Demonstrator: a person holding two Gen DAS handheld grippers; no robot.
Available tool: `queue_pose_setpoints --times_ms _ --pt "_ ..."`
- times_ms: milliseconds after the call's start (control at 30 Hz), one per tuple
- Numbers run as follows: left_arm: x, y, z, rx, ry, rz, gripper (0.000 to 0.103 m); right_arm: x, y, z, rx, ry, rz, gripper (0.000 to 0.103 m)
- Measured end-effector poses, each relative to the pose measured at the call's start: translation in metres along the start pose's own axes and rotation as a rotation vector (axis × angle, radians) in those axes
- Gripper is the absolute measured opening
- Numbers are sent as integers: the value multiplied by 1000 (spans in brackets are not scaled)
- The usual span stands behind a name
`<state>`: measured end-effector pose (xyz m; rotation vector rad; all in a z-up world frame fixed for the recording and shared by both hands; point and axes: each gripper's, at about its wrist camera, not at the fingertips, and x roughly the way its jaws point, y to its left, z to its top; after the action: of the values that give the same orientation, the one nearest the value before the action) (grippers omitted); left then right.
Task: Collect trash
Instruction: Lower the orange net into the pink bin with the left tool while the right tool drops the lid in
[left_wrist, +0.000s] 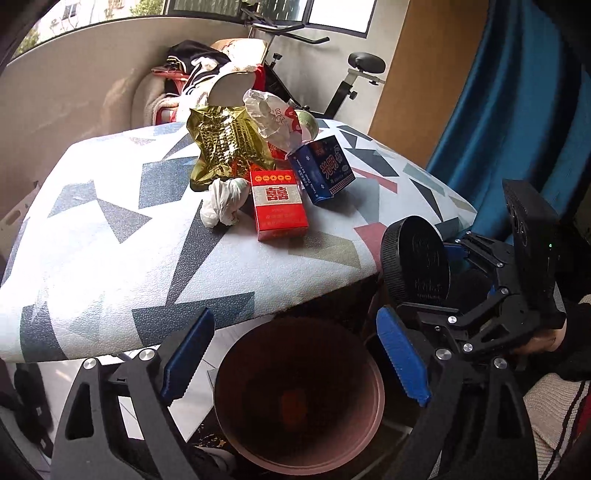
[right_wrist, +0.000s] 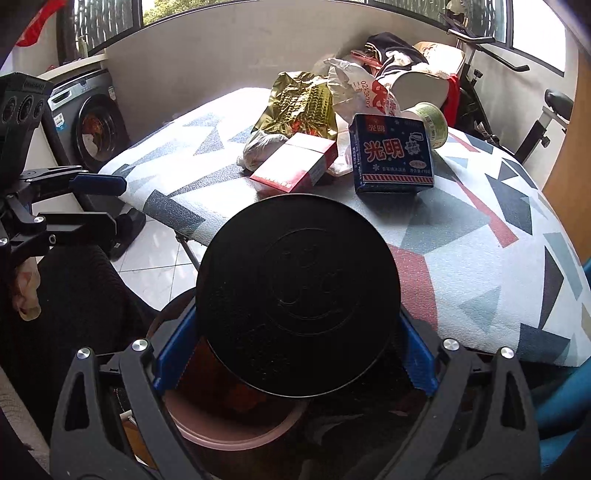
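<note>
You had an exercise bike (left_wrist: 347, 77) by the window, a heap of clothes (left_wrist: 192, 74) beside it, a blue curtain (left_wrist: 517, 110) at the right, and a washing machine (right_wrist: 92, 122) against the wall.

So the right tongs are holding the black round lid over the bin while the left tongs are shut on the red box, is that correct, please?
Not quite: the left tongs are open and empty above the bin, as the left wrist view shows; the red box lies on the table. The right tongs do hold the black round lid.
</note>
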<state>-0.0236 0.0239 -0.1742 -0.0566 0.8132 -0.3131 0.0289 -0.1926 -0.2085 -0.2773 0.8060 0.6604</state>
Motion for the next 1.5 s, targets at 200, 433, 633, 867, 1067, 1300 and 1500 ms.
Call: queue_pose_setpoints --times_ms 200,433,633,867,1067,1300,1500 --pt "-15 16 -14 -29 -42 33 93 19 34 2 -146 90 85 93" --pt "-17 28 -21 -91 -56 49 94 52 52 -2 -121 178 181 93" --pt "-13 37 -22 -137 -39 63 94 78 62 -15 -114 277 181 93" --pt "-6 39 -23 -149 -17 65 94 78 76 -16 -161 270 176 93" --pt "-1 38 -23 -144 0 72 94 80 73 -16 -144 275 179 93" --pt "-2 38 -23 -150 -2 72 94 79 69 -17 -143 276 184 95" --pt "-3 41 -24 -159 -6 72 94 76 63 -15 -124 262 177 97"
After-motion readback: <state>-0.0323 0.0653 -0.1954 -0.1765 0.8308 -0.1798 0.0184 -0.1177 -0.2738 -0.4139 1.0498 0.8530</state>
